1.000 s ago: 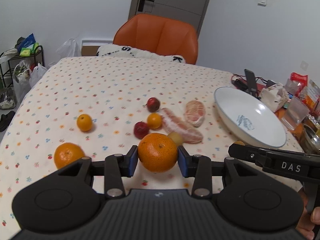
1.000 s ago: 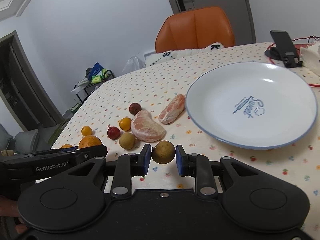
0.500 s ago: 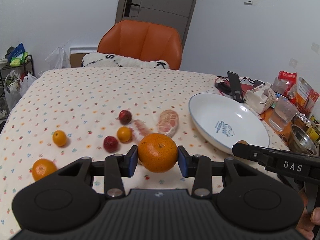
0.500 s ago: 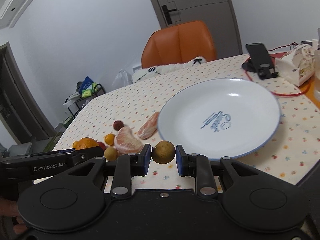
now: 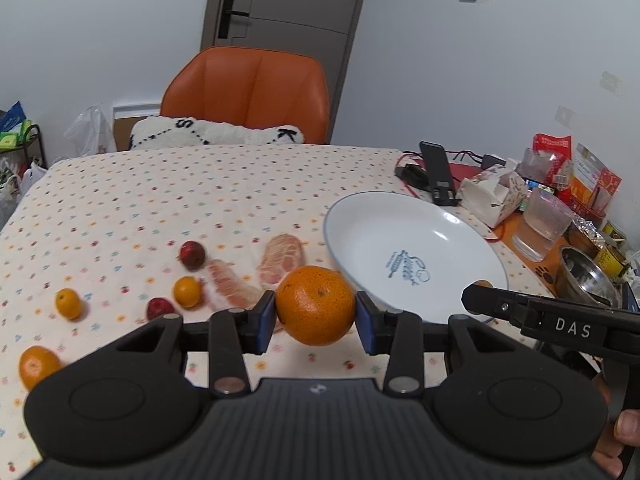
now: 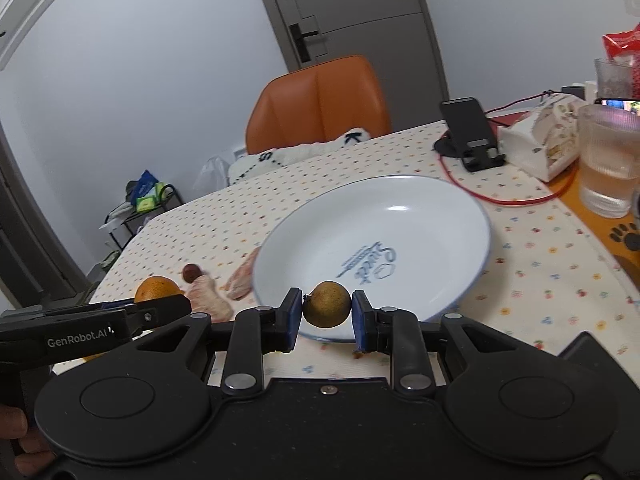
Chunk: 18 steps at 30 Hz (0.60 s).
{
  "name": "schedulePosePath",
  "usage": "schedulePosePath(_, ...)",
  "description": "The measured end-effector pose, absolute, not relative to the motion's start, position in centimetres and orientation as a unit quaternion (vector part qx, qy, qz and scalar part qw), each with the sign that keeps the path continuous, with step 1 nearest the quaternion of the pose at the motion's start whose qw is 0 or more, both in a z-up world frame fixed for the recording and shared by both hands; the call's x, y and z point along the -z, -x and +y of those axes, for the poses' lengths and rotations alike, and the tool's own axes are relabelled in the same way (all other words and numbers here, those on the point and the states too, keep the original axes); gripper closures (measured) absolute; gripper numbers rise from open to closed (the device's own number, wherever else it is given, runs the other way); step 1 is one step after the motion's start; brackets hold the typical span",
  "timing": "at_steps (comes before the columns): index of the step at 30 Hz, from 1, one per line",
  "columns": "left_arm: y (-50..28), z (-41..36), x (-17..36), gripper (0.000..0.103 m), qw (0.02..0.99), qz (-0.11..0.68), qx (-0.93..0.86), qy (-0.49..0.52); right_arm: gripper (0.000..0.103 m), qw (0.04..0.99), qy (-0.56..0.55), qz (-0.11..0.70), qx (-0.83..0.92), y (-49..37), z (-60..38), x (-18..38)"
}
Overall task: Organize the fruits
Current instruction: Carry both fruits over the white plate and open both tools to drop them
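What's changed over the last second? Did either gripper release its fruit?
No release. Both grippers carried their fruit toward the white plate: the right gripper with its small brown fruit now hangs over the near rim, and the left gripper brought the large orange up beside it. The plate and the loose fruit on the tablecloth stayed put.

Plate point(image 6: 460, 216) interior bare; pomelo segments point(image 5: 282, 258) crowd its left rim, glass point(image 6: 610, 160) stands right.
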State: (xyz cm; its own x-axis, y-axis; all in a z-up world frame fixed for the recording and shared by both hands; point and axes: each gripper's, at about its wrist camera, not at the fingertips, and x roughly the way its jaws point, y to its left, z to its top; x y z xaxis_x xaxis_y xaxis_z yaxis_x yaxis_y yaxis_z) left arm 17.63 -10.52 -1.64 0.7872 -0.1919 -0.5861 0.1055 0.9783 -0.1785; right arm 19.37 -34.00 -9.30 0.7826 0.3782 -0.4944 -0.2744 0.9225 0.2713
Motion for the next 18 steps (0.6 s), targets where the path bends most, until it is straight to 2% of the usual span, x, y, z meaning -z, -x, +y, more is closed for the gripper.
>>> schedulePosePath(18,-20.7,-15.0,2.2,0.063,0.938,0.325,0.107,0.046,0.078,0.946,-0.092,0.278,-0.139,-21.3,-36.5,10.7)
